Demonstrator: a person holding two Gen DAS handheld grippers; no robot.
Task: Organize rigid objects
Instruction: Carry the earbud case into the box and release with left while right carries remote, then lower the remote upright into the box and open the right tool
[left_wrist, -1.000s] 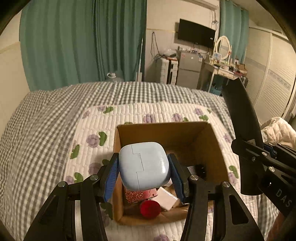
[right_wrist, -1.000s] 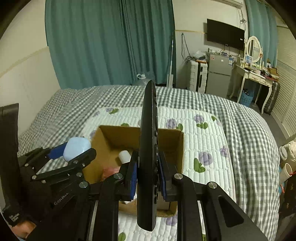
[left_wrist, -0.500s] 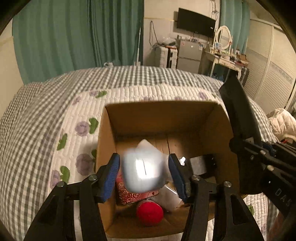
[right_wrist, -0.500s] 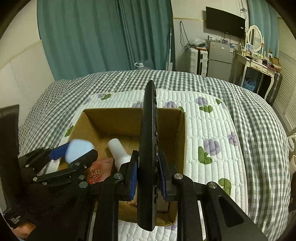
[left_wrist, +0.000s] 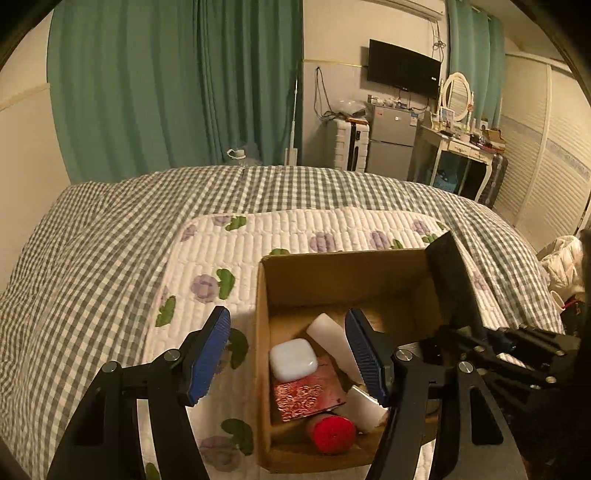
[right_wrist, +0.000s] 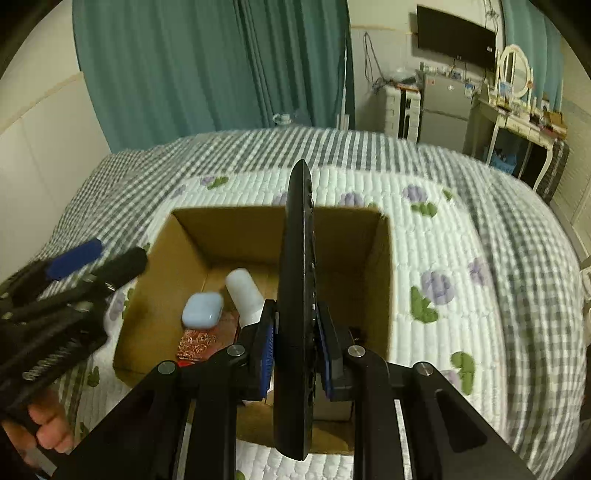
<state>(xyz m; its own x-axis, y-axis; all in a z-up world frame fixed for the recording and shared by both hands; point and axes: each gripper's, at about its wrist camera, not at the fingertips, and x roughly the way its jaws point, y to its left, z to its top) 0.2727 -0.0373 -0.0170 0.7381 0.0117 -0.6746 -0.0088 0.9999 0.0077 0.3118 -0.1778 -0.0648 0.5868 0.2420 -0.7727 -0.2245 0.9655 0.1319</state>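
An open cardboard box (left_wrist: 347, 273) (right_wrist: 380, 273) sits on a flowered quilt on the bed. The pale blue case (left_wrist: 293, 360) (right_wrist: 202, 309) lies inside it on a red patterned box (left_wrist: 308, 397), beside a white bottle (left_wrist: 332, 341) (right_wrist: 243, 291) and a red-capped item (left_wrist: 332, 434). My left gripper (left_wrist: 291, 358) is open and empty above the box's left wall; it shows at the left of the right wrist view (right_wrist: 96, 258). My right gripper (right_wrist: 297, 339) is shut on a black remote control (right_wrist: 297, 295), held upright over the box; the remote shows in the left wrist view (left_wrist: 452, 284).
The bed has a grey checked cover (left_wrist: 92, 240). Green curtains (left_wrist: 166, 92), a wall TV (left_wrist: 404, 68), a small fridge (left_wrist: 391, 142) and a dressing table (left_wrist: 461, 144) stand beyond the bed. A white garment (left_wrist: 561, 262) lies at the right.
My left gripper opened and let the pale blue case drop into the box, then shifted left. My right gripper moved closer over the box with the remote.
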